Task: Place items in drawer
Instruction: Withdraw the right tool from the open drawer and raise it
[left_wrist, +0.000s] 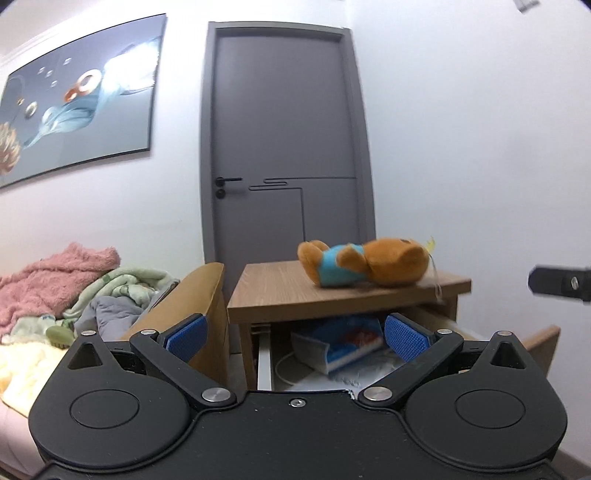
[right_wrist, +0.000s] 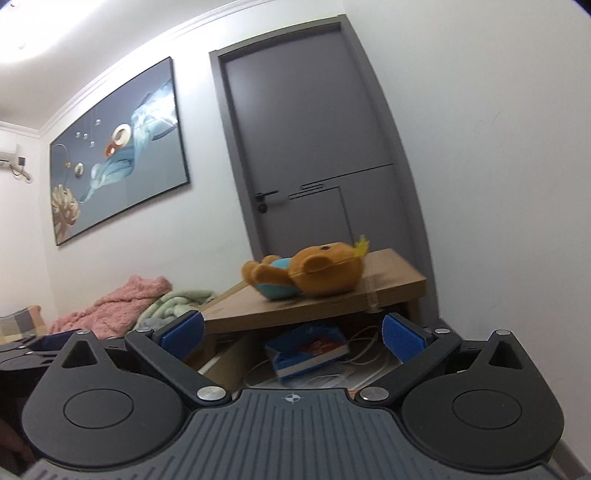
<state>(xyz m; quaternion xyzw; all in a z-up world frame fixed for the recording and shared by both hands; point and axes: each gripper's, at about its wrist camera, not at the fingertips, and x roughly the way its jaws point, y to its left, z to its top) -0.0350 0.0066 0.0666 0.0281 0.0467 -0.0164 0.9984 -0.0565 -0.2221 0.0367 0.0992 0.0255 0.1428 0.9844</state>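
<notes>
Bedroom corner: grey door behind wooden nightstand, bed to the side. Drawer was pulled out below, ahead of both grippers. Plush bear lay on top, above and ahead, long axis crosswise, head right. Left gripper and right gripper both spread, empty. Neither looked clearly nearer.

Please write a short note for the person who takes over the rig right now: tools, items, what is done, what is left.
Left tool: open, empty.
Right tool: open, empty.
Plush bear lies on its side on the nightstand top, not yet grasped.
Drawer below is already pulled open; a blue packet and white cable lie inside.
Left: grasp the bear and put it in the drawer.
</notes>
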